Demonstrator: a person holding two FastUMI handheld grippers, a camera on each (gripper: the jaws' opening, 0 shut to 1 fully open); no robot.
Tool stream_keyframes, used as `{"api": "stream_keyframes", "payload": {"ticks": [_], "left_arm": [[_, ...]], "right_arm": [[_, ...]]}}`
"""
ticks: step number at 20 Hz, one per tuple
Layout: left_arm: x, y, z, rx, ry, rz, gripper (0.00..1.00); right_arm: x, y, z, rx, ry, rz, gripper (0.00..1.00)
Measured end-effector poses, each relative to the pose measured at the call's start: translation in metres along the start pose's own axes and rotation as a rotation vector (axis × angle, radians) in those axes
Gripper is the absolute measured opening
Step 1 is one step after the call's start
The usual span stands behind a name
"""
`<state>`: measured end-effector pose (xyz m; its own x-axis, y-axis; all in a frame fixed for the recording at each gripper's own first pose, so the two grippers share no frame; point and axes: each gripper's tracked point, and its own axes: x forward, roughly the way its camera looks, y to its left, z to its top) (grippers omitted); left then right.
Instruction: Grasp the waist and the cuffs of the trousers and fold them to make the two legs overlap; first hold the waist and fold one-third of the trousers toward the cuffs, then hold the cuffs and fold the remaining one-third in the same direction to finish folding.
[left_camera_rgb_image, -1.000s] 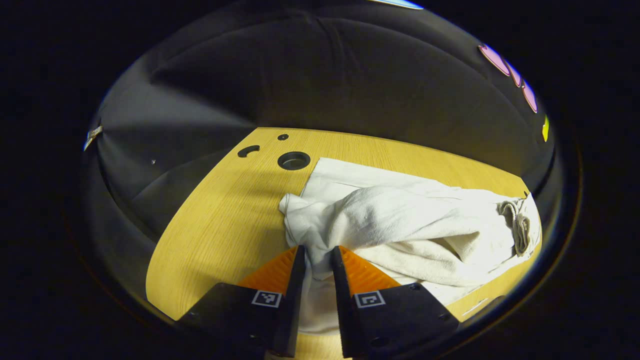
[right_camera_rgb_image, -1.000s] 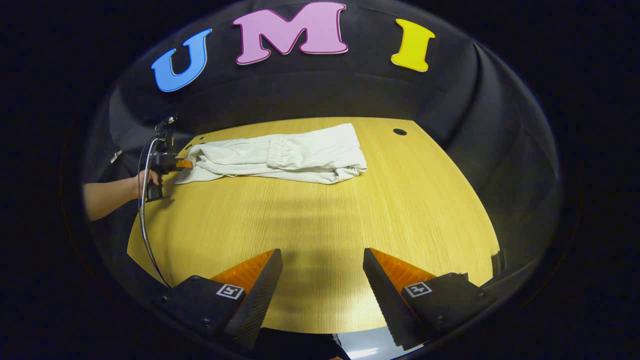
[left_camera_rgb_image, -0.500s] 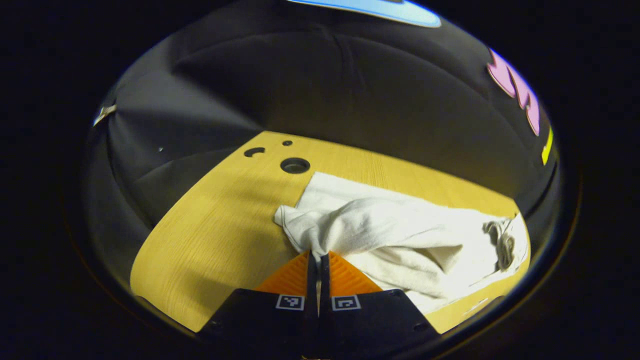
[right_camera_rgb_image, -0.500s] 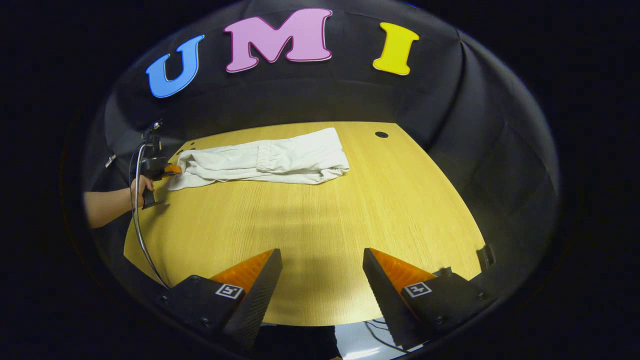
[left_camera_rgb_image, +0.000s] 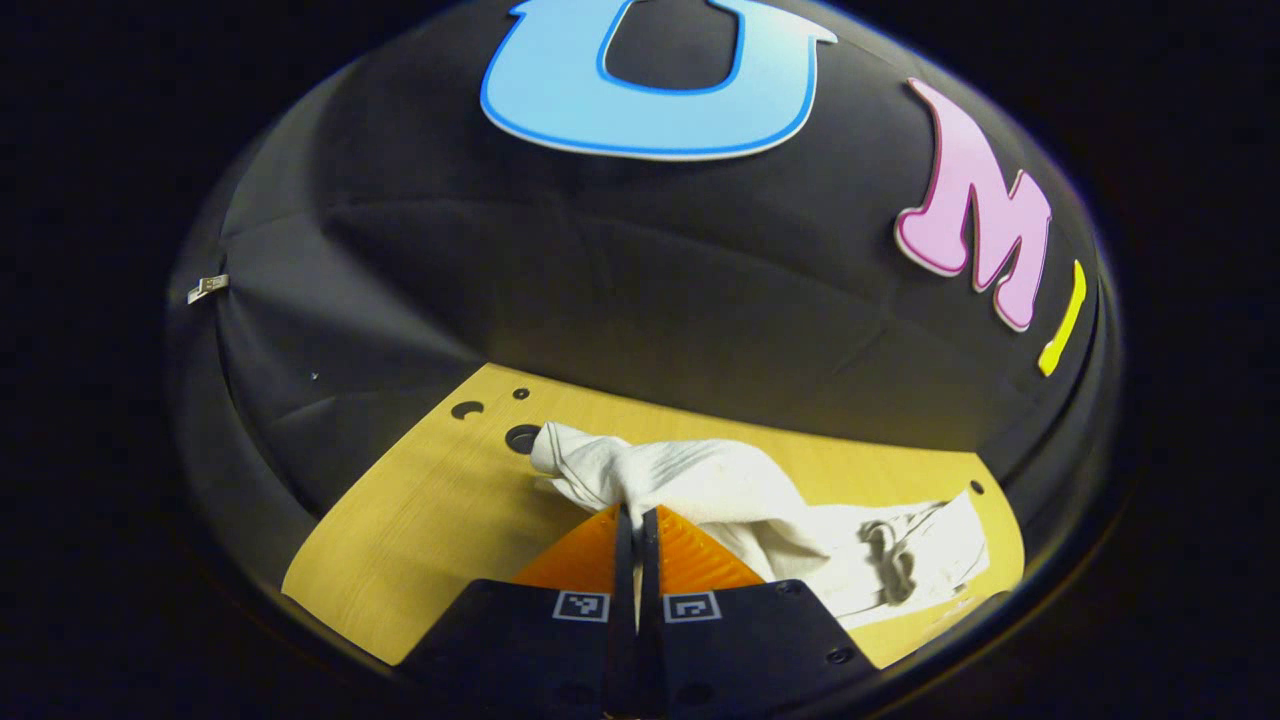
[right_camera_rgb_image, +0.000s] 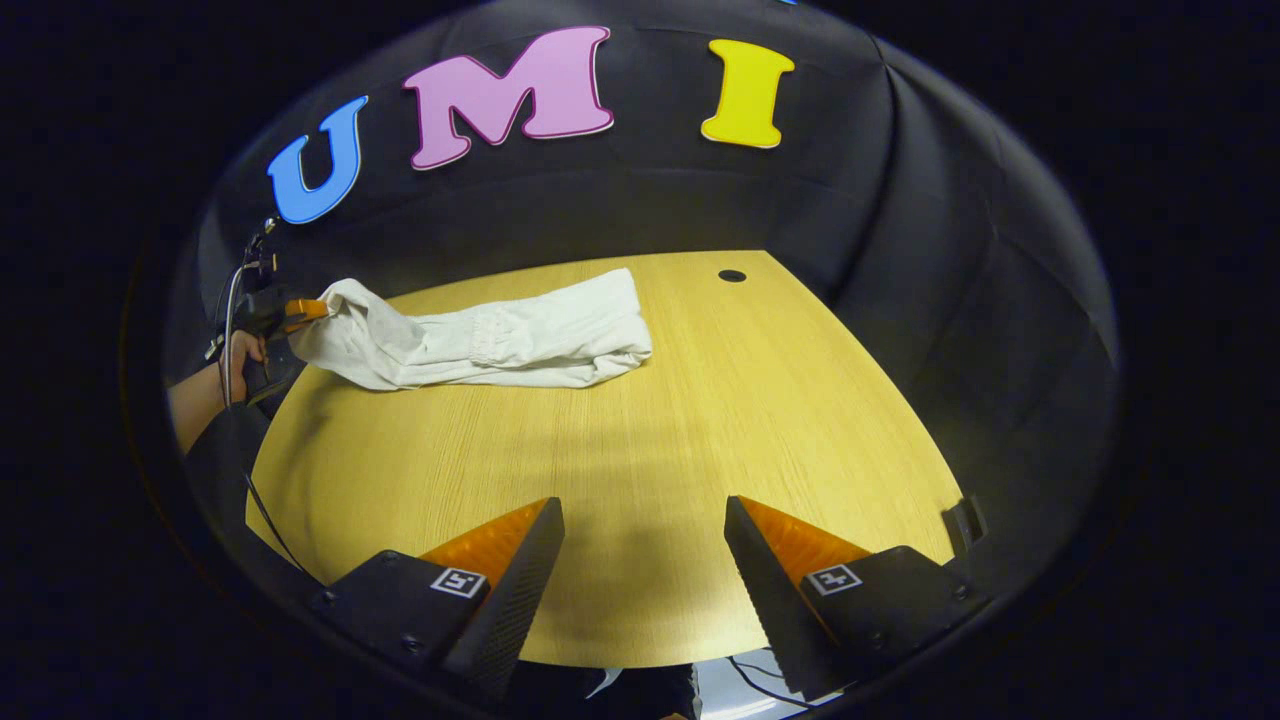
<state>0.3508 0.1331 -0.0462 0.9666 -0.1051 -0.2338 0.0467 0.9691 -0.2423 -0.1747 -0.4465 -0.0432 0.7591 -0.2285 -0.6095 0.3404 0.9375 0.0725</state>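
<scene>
Currently your left tool (left_camera_rgb_image: 636, 515) has its fingers pressed together on one end of the trousers (left_camera_rgb_image: 700, 485), and that end is lifted off the counter (left_camera_rgb_image: 420, 510). From the right gripper view, the same tool (right_camera_rgb_image: 300, 311) sits at the far left edge of the counter (right_camera_rgb_image: 700, 420), held in your hand (right_camera_rgb_image: 240, 352), with the raised cloth end sloping down from it. The rest of the trousers (right_camera_rgb_image: 500, 335) lies flat along the far side of the counter as a long folded band. Your right tool (right_camera_rgb_image: 645, 520) hovers above the near edge, fingers spread wide, holding nothing, well apart from the trousers.
</scene>
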Motion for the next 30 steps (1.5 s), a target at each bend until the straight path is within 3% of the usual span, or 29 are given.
{"api": "stream_keyframes", "payload": {"ticks": [2, 9, 13, 17, 22, 26, 30], "left_arm": [[-0.01, -0.033, 0.022, -0.033, -0.041, -0.033, 0.05], [-0.022, -0.171, 0.058, 0.039, -0.084, -0.147, 0.05], [-0.024, -0.258, 0.054, 0.113, -0.095, -0.214, 0.05], [-0.026, -0.34, 0.022, 0.198, -0.07, -0.281, 0.06], [-0.015, -0.423, -0.03, 0.256, -0.023, -0.343, 0.05], [-0.006, -0.458, -0.075, 0.316, 0.025, -0.346, 0.05], [0.004, -0.475, -0.12, 0.347, 0.09, -0.333, 0.13]], "right_arm": [[0.0, -0.012, 0.007, -0.015, -0.02, 0.004, 0.99], [0.006, -0.052, 0.017, 0.026, -0.048, 0.032, 0.99], [0.01, -0.08, 0.024, 0.088, -0.047, 0.045, 0.99], [0.017, -0.111, 0.031, 0.035, -0.066, 0.028, 0.99], [0.02, -0.125, 0.028, 0.02, -0.058, 0.073, 0.99], [0.017, -0.137, 0.017, 0.004, -0.05, 0.091, 0.99], [0.013, -0.143, 0.011, 0.036, -0.033, 0.087, 0.99]]}}
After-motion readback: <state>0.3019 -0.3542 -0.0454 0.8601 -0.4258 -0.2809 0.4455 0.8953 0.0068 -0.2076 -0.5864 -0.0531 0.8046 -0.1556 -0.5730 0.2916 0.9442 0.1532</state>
